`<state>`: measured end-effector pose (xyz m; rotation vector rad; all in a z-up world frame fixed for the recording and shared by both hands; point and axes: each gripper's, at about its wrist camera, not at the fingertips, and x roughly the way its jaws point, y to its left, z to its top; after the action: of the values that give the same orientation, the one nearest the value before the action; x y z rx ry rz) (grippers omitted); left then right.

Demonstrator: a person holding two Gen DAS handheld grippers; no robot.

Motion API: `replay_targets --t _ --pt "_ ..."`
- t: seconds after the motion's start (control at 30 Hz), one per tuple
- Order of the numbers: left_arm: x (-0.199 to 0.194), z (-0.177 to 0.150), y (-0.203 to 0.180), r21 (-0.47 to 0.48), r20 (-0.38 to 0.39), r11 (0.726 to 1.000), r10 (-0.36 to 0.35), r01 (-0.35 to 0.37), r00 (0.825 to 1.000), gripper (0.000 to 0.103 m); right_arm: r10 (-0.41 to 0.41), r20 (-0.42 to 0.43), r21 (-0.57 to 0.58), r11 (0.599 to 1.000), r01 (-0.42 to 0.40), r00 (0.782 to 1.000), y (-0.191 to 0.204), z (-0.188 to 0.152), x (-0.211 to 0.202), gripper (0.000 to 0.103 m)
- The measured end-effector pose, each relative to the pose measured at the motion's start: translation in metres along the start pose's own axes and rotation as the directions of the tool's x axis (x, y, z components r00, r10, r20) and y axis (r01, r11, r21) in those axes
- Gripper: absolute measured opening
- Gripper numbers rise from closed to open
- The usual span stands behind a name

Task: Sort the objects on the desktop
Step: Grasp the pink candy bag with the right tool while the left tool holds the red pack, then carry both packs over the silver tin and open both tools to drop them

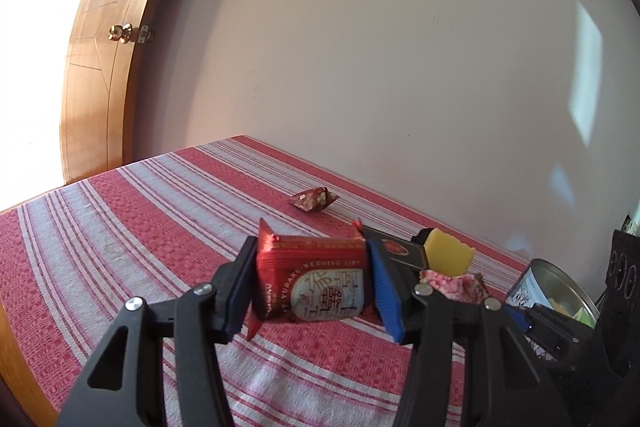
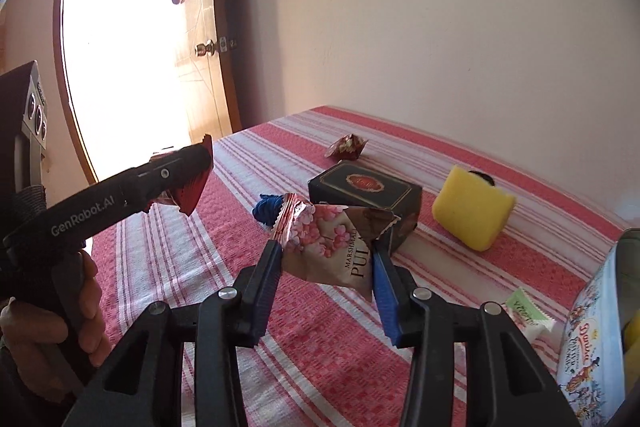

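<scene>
I see the desk under striped cloth; tin at its right edge, dark box mid-desk. My left gripper clamps a red candy packet aloft; right gripper pinches a pink marshmallow packet above the desk.

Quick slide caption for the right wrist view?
Right tool grips a pink marshmallow packet above the striped tablecloth; left tool holds a red packet.

Right gripper clamps a pink floral marshmallow packet above the red-and-white striped tablecloth. Left gripper holds a red foil packet. Yellow rectangular sponge lies beyond.
</scene>
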<state>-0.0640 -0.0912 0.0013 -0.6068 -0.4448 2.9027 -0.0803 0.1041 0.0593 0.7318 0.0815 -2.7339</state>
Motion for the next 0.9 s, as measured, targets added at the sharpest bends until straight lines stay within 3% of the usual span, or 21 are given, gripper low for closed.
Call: replay_targets --t 0.13,0.3,0.67,0.9 --pt "-0.002 -0.003 -0.020 0.039 0.016 0.999 -0.016 0.016 1.000 0.054 -0.111 0.110 -0.020 0.993 0.114 0.988 -0.005 -0.007 -0.034 0.047" --pt "-0.004 -0.010 -0.052 0.103 0.021 0.994 -0.046 0.043 0.999 0.054 -0.257 0.230 -0.046 0.961 0.274 0.939 -0.008 -0.019 -0.073 0.047" --pt "-0.007 -0.028 -0.118 0.207 0.004 0.971 -0.119 0.115 0.993 0.054 -0.359 0.309 0.051 0.931 0.362 0.880 -0.043 -0.034 -0.118 0.047" --pt "-0.011 -0.039 -0.154 0.258 -0.004 0.952 -0.172 0.167 0.985 0.054 -0.448 0.346 0.112 0.892 0.438 0.824 -0.067 -0.044 -0.149 0.047"
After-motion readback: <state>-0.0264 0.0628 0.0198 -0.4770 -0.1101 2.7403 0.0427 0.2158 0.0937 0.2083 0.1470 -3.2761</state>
